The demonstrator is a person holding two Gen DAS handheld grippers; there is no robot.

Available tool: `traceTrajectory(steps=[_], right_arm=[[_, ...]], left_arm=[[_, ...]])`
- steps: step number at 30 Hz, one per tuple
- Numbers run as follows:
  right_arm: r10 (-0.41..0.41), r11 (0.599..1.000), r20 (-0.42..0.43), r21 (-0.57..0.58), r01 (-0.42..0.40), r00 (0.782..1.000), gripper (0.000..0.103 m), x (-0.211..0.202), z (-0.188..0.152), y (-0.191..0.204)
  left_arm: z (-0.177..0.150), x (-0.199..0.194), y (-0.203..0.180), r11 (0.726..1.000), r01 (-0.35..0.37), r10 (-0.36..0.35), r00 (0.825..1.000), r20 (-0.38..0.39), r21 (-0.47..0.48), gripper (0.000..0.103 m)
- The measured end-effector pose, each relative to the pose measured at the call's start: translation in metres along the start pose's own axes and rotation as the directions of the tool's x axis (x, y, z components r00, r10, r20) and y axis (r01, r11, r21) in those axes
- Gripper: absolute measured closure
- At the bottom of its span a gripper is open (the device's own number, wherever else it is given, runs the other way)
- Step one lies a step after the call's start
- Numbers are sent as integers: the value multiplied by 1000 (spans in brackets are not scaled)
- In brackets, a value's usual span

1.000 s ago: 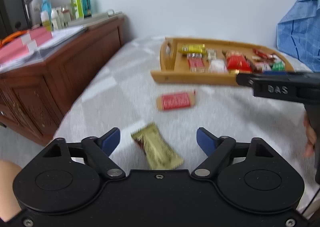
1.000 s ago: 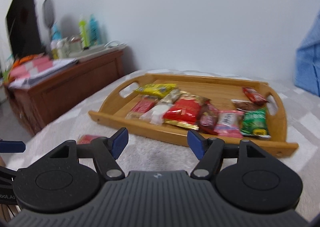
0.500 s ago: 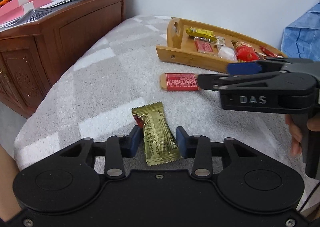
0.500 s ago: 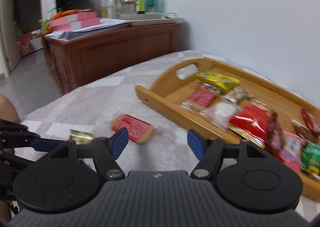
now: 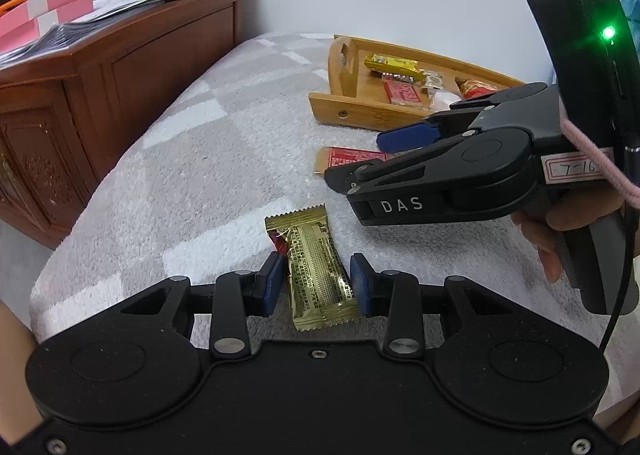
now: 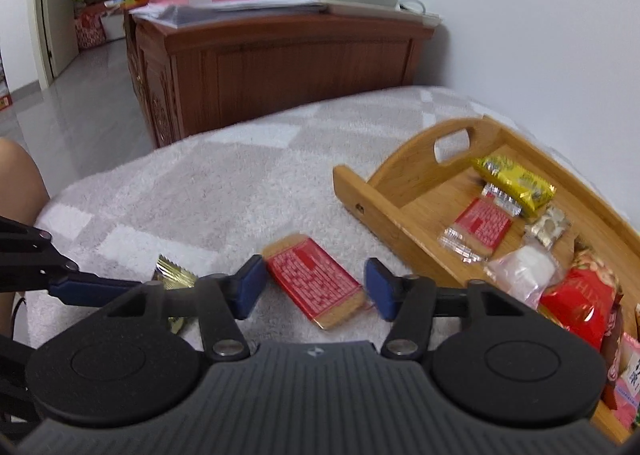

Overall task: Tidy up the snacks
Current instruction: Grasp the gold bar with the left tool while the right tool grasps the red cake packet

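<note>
A gold snack packet lies on the grey-white blanket, between the fingers of my left gripper; the pads sit at its sides, seemingly shut on it. A red wafer packet lies between the open fingers of my right gripper, with gaps on both sides. The wafer also shows in the left wrist view, partly behind the right gripper. The wooden tray at the right holds several snacks, also seen in the left wrist view.
A brown wooden cabinet with papers, pink boxes and bottles stands left of the bed. The bed's edge drops off at the left. A white wall is behind the tray. The gold packet's tip shows beside the left gripper's finger.
My left gripper closed around the gold packet. My right gripper swung left and down from the tray to straddle the red wafer packet, narrowing its opening.
</note>
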State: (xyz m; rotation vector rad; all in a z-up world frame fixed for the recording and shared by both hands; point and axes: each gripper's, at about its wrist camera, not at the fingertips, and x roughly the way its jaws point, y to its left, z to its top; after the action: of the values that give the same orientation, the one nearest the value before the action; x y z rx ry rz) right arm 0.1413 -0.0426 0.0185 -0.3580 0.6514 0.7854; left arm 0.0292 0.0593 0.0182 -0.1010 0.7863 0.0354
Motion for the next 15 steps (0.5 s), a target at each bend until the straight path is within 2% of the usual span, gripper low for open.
traceTrajectory(steps=[1, 3, 5, 11, 15], right_arm=[[2, 1000, 3, 2, -2, 1000, 48, -1, -1, 0], [-13, 1000, 5, 12, 13, 1000, 60, -4, -4, 0], [-33, 999, 9, 34, 33, 999, 68, -7, -8, -3], [-93, 984, 10, 152, 90, 996, 68, -29, -23, -19], [-169, 966, -12, 196, 168, 986, 68, -54, -44, -23]], left_arm=[[0, 0, 0, 1000, 0, 0, 1000, 1, 3, 69], [1, -1, -1, 1000, 2, -2, 1000, 6, 8, 69], [2, -2, -3, 1000, 0, -1, 1000, 13, 16, 69], [5, -5, -6, 1000, 3, -4, 1000, 22, 22, 69], [8, -8, -9, 1000, 9, -10, 999, 33, 28, 69]])
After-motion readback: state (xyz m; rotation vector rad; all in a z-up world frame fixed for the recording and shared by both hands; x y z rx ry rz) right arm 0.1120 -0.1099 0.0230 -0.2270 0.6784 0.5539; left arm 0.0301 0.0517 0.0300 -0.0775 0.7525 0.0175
